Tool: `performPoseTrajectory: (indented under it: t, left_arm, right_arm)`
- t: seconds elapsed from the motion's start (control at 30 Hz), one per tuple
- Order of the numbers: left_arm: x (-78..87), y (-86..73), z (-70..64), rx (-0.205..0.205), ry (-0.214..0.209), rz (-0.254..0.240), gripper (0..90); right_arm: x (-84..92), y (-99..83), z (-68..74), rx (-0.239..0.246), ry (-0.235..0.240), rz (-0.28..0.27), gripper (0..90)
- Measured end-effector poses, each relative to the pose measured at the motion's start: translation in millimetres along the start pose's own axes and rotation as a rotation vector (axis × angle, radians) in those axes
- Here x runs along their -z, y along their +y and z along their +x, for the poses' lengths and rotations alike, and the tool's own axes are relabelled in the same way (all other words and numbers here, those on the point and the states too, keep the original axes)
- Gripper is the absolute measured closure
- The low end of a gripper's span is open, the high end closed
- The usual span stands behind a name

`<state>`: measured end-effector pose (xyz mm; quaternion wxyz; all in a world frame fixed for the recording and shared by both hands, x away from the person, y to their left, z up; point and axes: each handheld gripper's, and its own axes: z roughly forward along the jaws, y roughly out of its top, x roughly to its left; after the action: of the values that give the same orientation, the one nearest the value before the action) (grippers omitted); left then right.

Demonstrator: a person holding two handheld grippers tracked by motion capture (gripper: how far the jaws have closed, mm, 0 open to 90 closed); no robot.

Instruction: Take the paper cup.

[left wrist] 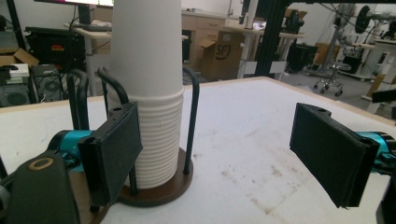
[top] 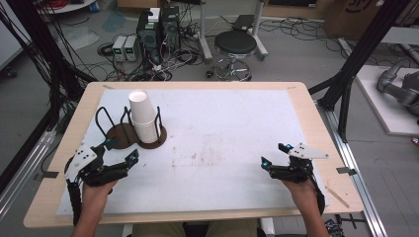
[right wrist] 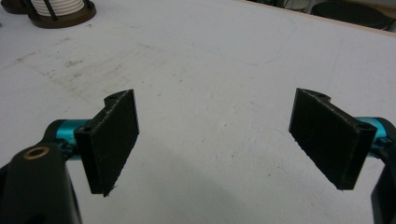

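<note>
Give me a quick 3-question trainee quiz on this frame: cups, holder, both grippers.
1. True or false: the left gripper is shut on the stack of paper cups.
2. Where does the stack of paper cups stand? A) loose on the white mat B) in the right-hand ring of the wire holder C) on the stool
3. Which gripper is nearer the holder?

Key
1. False: its jaws are open with nothing between them, short of the cups.
2. B; the holder's left ring has no cups.
3. The left gripper; the right gripper, also open, is at the mat's right side.
</note>
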<state>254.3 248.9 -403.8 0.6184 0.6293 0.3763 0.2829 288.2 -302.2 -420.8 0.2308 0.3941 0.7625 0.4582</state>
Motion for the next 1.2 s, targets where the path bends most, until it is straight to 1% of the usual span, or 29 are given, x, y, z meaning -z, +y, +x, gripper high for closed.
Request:
performPoseTrajectory:
  t: [0.07,0.17,0.3,0.4,0.47,0.5,0.6,0.67,0.7,0.77,0.8,0.9,1.07,1.2]
  left_arm:
    - [-2.5,5.9,1.1,0.001,-0.005,-0.004,16.7]
    - [-10.3,17.2,6.8,-0.008,-0.016,0.017,16.6]
    - [-20.1,39.8,16.4,0.006,-0.025,-0.004,16.5]
    - [-30.1,59.3,25.2,-0.009,-0.009,0.003,16.2]
    - [-35.9,68.2,29.4,-0.013,0.009,0.015,16.1]
    - [-39.2,72.5,31.9,-0.012,0.013,0.026,16.1]
    - [-50.7,82.3,38.4,-0.008,0.013,0.055,16.1]
    - [-58.0,86.7,41.6,-0.002,0.009,0.07,16.1]
    - [-61.4,88.4,43.2,-0.008,0.01,0.078,16.1]
    - [-67.6,91.1,46.8,-0.007,0.005,0.092,16.1]
    - [-71.6,92.4,48.8,-0.005,0.018,0.1,16.1]
    - [-79.5,95.8,51.9,-0.003,0.023,0.121,16.1]
    - [-93.9,98.1,52.1,-0.018,0.015,0.152,16.1]
    - [-104.5,96.3,51.5,-0.017,0.006,0.174,16.1]
  right_arm:
    - [-1.2,-0.1,-0.1,0.002,0.002,-0.001,16.1]
    - [-1.5,0.0,0.5,0.001,0.002,0.001,16.0]
    - [-1.7,0.2,1.2,0.005,0.003,0.001,16.1]
    - [-1.3,-0.1,2.0,0.011,0.005,0.001,16.1]
    - [-0.6,-0.2,2.8,0.007,0.007,0.004,16.1]
    - [-0.5,-0.1,2.4,0.014,0.006,0.001,16.1]
    - [0.1,-0.1,2.9,0.008,0.006,0.003,16.1]
    - [0.5,-0.1,2.6,0.006,0.005,0.005,16.2]
    - [0.5,-0.1,2.5,0.006,0.005,0.003,16.3]
    - [0.5,-0.1,2.0,0.006,0.005,0.001,16.3]
    - [0.6,-0.2,1.9,0.006,0.004,0.003,16.4]
    - [0.6,-0.2,1.4,0.006,0.003,0.001,16.4]
    - [0.3,-0.2,1.8,0.005,0.01,0.004,16.5]
    - [0.1,0.0,2.2,0.009,0.01,0.004,16.5]
